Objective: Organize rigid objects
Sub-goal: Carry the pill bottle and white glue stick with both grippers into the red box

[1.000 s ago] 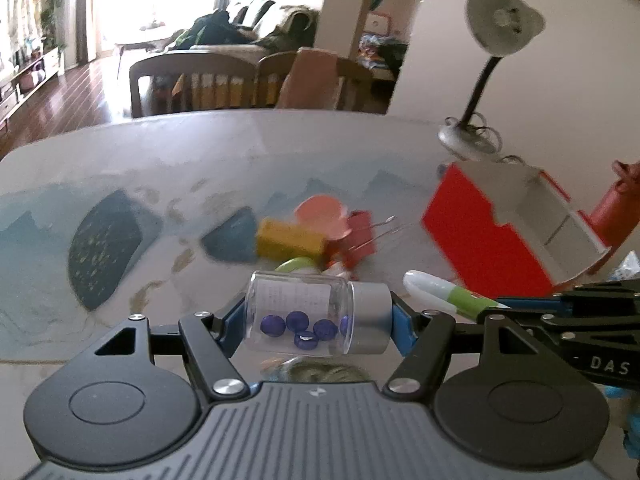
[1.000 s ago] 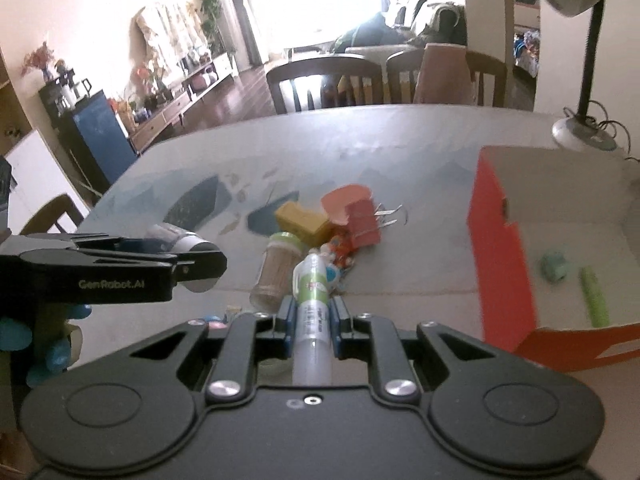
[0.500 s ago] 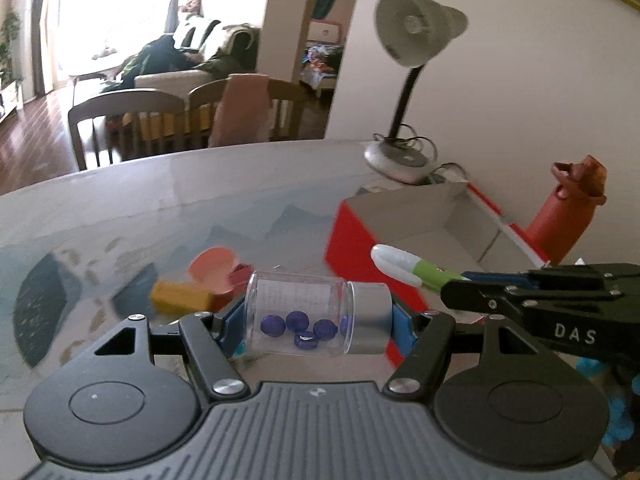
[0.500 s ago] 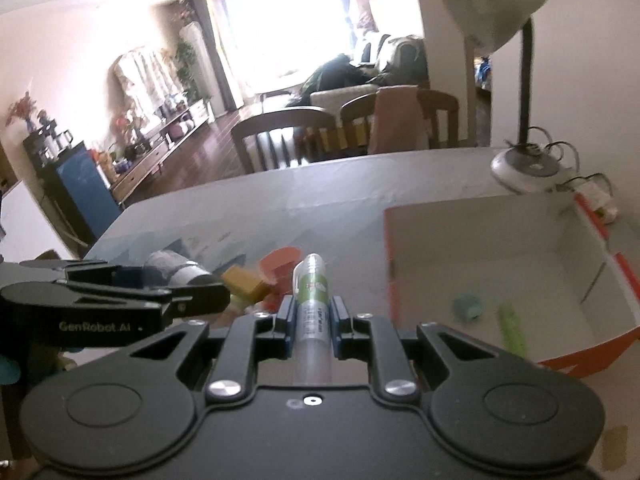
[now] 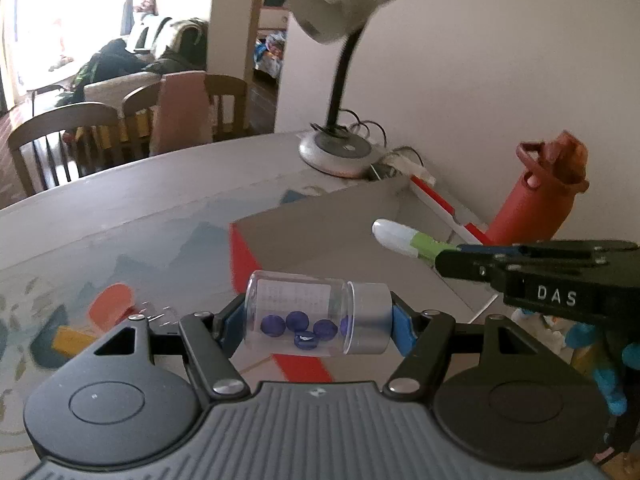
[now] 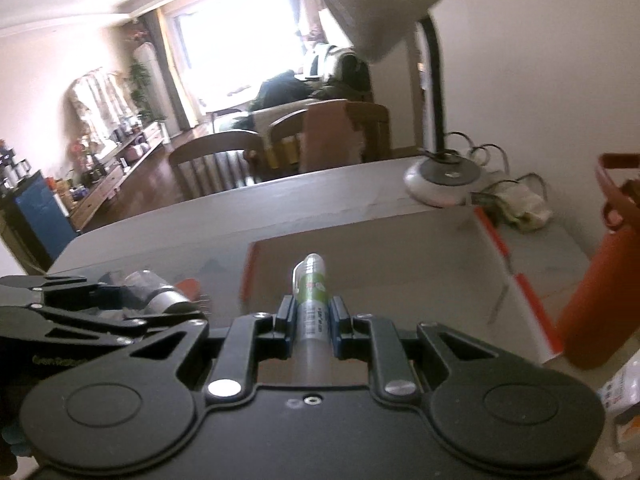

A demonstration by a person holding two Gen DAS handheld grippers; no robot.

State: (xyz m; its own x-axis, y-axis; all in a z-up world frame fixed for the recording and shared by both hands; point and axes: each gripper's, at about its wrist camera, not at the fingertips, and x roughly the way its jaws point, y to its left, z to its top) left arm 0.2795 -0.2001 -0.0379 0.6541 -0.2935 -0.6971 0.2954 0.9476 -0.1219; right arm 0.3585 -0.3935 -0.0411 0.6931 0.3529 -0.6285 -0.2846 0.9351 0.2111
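Observation:
My left gripper (image 5: 318, 322) is shut on a clear jar (image 5: 304, 318) with a silver cap and several blue pieces inside, held sideways above the near left corner of the red box (image 5: 248, 252). My right gripper (image 6: 311, 322) is shut on a white-and-green marker (image 6: 312, 300) that points forward over the open box (image 6: 520, 292). In the left wrist view the right gripper (image 5: 444, 258) comes in from the right with the marker tip (image 5: 396, 236) over the box. The left gripper (image 6: 176, 310) and its jar (image 6: 160, 294) show at the left of the right wrist view.
A desk lamp (image 5: 340, 148) stands behind the box, with cables and a power strip (image 6: 516, 200) beside it. A red bottle (image 6: 600, 280) stands right of the box. An orange lid (image 5: 110, 304) and a yellow block (image 5: 74, 340) lie on the table to the left. Chairs (image 5: 68, 140) line the far edge.
Both grippers have swung right and risen, from above the pile of small objects to above the red box, each still holding its object.

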